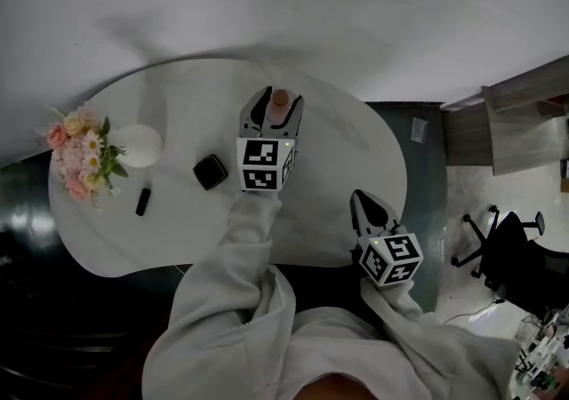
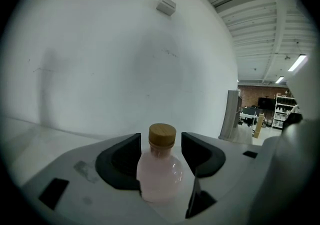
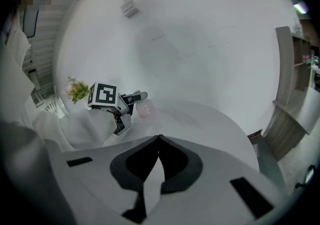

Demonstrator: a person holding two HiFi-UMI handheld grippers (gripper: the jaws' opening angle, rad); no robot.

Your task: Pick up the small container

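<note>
Wearer: pale grey sweatshirt, long sleeves. The left claw and right claw: grey bodies, black pads, white cubes bearing black square markers.

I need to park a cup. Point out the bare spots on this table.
Bare: the table between bottle and right gripper; also its near edge by the black stick. Crowded: left side, around vase and black box.

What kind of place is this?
Probably an office or workshop: a black swivel chair near the white table, shelves far off, and a strip light on the bare ceiling.
</note>
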